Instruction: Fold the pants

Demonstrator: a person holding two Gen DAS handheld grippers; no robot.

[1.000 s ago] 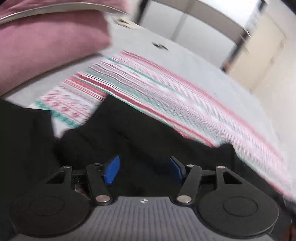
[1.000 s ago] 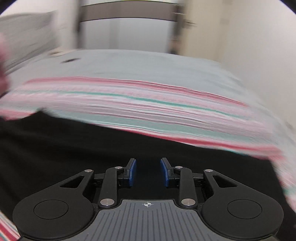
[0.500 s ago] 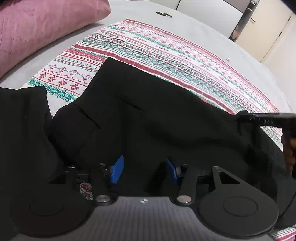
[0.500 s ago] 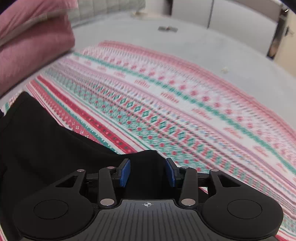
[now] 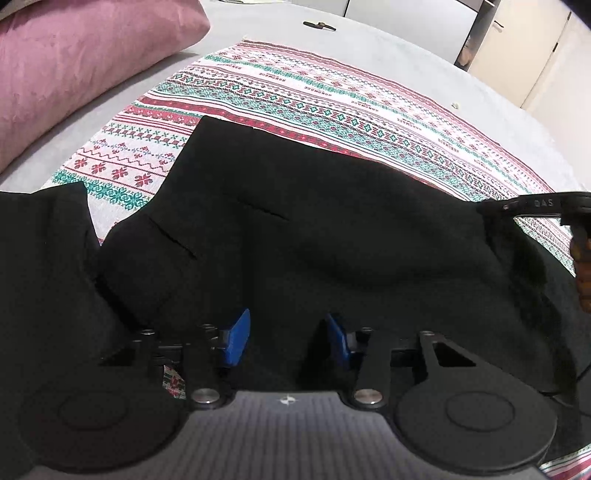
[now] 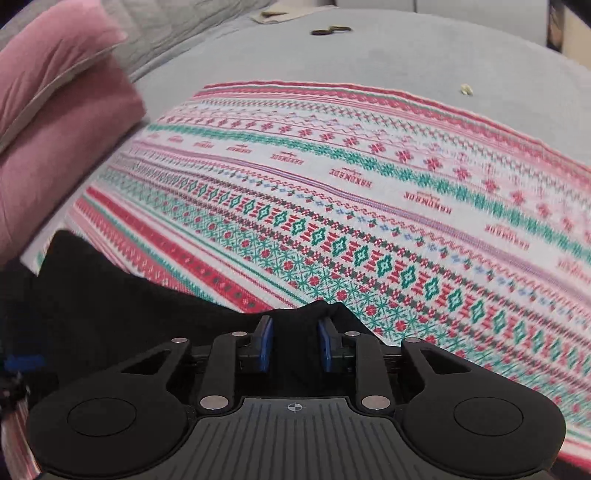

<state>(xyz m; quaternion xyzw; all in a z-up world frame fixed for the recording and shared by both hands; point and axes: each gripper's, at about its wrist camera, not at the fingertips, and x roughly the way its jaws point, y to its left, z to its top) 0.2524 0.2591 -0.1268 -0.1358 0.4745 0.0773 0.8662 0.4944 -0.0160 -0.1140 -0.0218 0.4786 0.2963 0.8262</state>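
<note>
Between the blue pads of the left gripper [image 5: 286, 341], set fairly wide apart, lay black cloth of the pants [image 5: 314, 236]; whether gripped or merely beneath, could not be told. Between the pads of the right gripper [image 6: 294, 345], held narrow, rose a pinched ridge of the same pants [image 6: 147, 314], lifted at the edge and clamped. Spread matte and black across the near half of the patterned blanket [image 5: 332, 99], with soft folds, two short slit-like seams and a squared corner toward the far left. Beneath, woven bands of red, green and white, with diamonds, snowflakes and small lettering. Under that, a smooth grey bedsheet [image 6: 424, 51]. At the far left, a plump pink velvety pillow [image 5: 74, 62]. Far off, a small dark object [image 5: 319, 25] on the sheet.
</note>
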